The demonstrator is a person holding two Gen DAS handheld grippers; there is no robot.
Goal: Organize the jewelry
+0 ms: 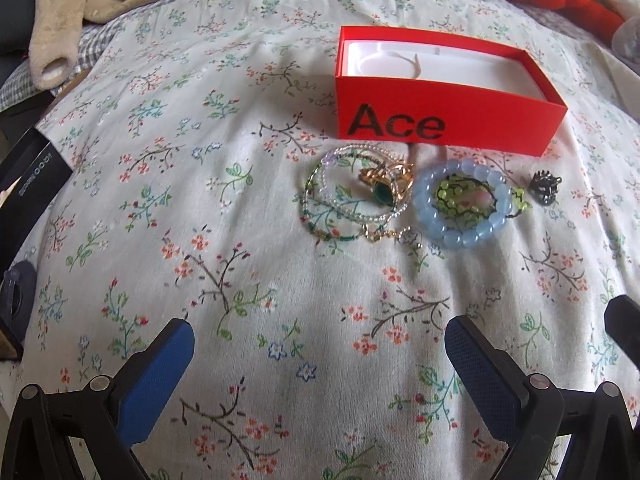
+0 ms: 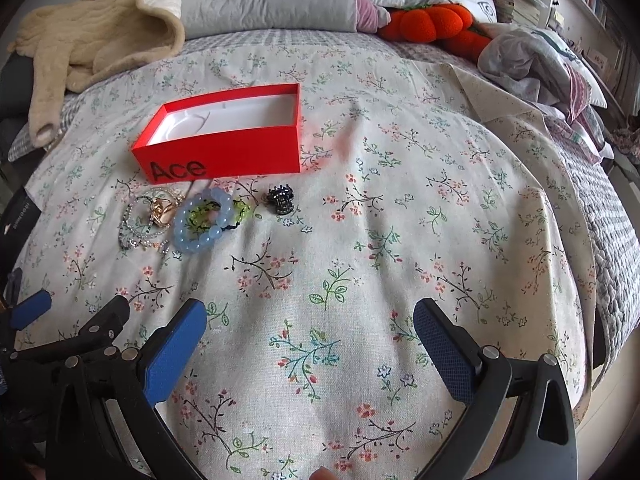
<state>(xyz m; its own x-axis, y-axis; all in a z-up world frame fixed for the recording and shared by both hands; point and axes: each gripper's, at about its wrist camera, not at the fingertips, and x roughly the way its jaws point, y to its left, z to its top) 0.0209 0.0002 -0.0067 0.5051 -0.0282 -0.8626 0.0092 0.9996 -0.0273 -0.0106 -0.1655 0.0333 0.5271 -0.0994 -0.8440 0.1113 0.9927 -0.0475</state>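
Here's the jewelry, heaped just in front of the open red cardboard box [image 1: 448, 116] printed "Ace" in black on its front wall. Nearest that lettering sits a chunky ring of pale blue glassy beads [image 1: 464, 204], overlapping a green beaded band on black cord [image 1: 466, 196]. Left of the blue ring, clear and green seed-bead bracelets [image 1: 340, 204] tangle around a gold ring with a dark green stone [image 1: 384, 190]. Right of the blue ring, a little apart, a small dark metal claw clip [image 1: 545, 187] stands alone. The box shows a white moulded insert with nothing in it. All of it rests on a bed with a white floral cotton sheet [image 2: 400, 200]. Left of the box, at the bed's edge, a black carton [image 1: 38, 172] carries white lettering too small to read. The left gripper [image 1: 320, 352] hovers in front of the box, fingers spread wide, gripping nothing. The right gripper [image 2: 310, 336] hangs further right, fingers likewise parted and bare.
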